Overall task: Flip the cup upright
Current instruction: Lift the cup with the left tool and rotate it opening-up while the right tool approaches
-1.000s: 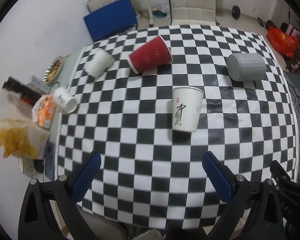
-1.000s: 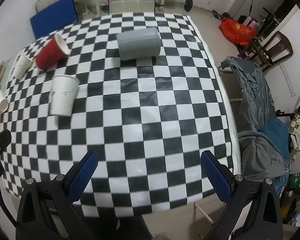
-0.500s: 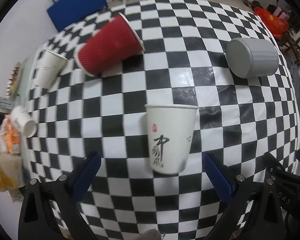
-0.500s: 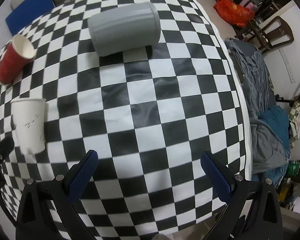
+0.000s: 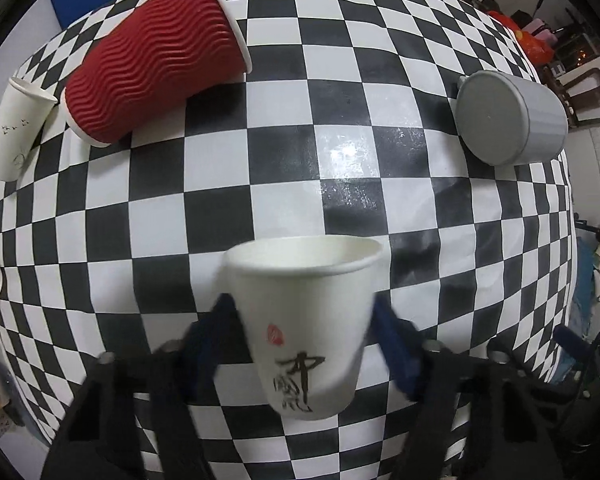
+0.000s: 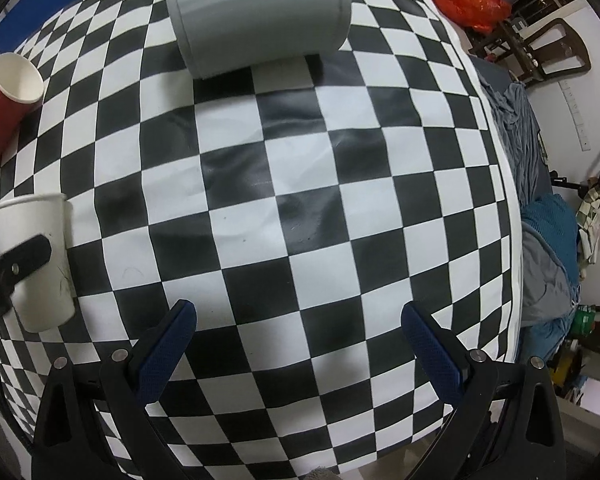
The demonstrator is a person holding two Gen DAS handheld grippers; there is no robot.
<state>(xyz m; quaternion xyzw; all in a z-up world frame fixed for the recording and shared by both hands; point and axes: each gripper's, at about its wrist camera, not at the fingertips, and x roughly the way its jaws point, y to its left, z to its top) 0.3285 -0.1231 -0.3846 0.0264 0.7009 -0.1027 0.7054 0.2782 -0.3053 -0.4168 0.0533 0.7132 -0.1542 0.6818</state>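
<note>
My left gripper (image 5: 304,320) has just closed in around the white paper cup with black brush lettering (image 5: 304,324), near centre on the checkered tablecloth (image 5: 340,168), blue pads flanking its walls; whether they grip yet, I cannot tell. My right gripper (image 6: 298,330) hangs open, empty.

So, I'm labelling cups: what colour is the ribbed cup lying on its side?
Red, with a white rim; the ribbed cup shows best in the left wrist view.
</note>
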